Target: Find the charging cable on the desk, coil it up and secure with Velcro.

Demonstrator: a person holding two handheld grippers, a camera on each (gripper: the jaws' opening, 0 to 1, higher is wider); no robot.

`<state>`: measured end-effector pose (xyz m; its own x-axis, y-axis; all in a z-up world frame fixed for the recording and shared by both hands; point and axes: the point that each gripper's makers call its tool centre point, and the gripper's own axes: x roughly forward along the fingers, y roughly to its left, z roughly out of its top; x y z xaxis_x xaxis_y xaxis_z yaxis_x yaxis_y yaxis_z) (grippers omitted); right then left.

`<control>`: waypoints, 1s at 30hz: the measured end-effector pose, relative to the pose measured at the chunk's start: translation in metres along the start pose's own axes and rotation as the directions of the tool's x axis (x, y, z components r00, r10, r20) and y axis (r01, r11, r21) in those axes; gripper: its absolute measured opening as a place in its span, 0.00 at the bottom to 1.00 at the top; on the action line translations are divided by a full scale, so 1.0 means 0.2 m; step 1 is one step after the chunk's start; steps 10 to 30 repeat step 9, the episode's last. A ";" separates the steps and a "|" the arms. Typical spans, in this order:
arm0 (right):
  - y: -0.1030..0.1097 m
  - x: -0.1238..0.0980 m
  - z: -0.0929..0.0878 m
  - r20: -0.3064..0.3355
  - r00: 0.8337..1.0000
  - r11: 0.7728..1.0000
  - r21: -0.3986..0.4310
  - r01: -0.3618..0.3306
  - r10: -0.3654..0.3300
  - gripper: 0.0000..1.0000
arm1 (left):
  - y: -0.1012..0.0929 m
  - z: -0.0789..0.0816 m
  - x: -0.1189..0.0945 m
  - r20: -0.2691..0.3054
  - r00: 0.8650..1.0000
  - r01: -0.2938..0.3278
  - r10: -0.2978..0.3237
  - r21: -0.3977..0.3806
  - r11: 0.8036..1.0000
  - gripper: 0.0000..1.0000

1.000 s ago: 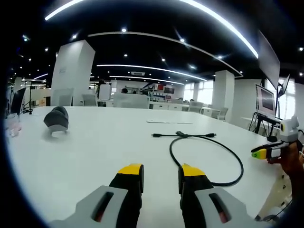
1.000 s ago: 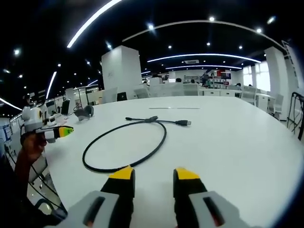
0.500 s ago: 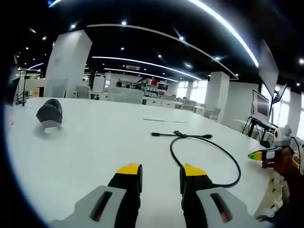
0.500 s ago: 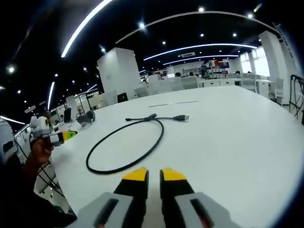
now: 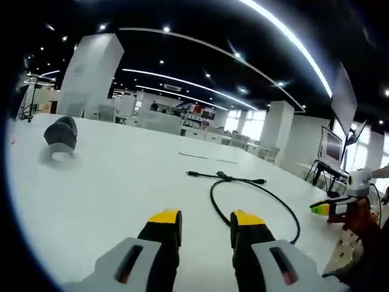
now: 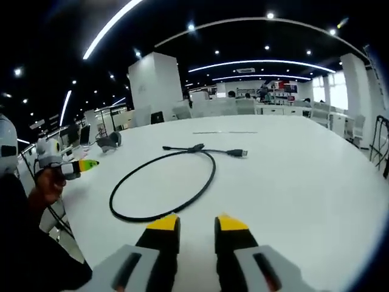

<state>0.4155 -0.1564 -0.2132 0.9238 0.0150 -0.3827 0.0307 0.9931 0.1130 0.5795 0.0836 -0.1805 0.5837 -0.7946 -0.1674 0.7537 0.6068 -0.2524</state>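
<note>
The white table (image 5: 109, 182) carries the work and is the largest item, set in an open office with pillars and strip lights behind. On it lies the black charging cable (image 6: 203, 182), uncoiled in one loose open loop, its two ends crossing at the far side with a plug pointing away; in the left gripper view the same cable (image 5: 213, 204) lies ahead and to the right of the jaws. A grey rounded object (image 5: 59, 135) sits well apart near the far left edge; its nature cannot be determined. The left tool (image 5: 203, 220) hangs above the table with jaws parted, holding nothing. The right tool (image 6: 193, 224) is likewise empty, jaws apart by a narrower gap, near the loop's closest arc but not touching it. Assessment: the cable is located and coiling is not yet begun. The next move calls for lowering one tool onto a cable end and closing on it, the other gathering the loop. No Velcro strap can be identified.
</note>
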 end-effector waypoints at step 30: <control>-0.06 -0.01 0.08 0.076 0.995 0.996 -0.053 0.065 -0.061 0.03 | -0.02 0.06 0.04 0.012 1.000 0.014 -0.015 0.070 0.997 0.33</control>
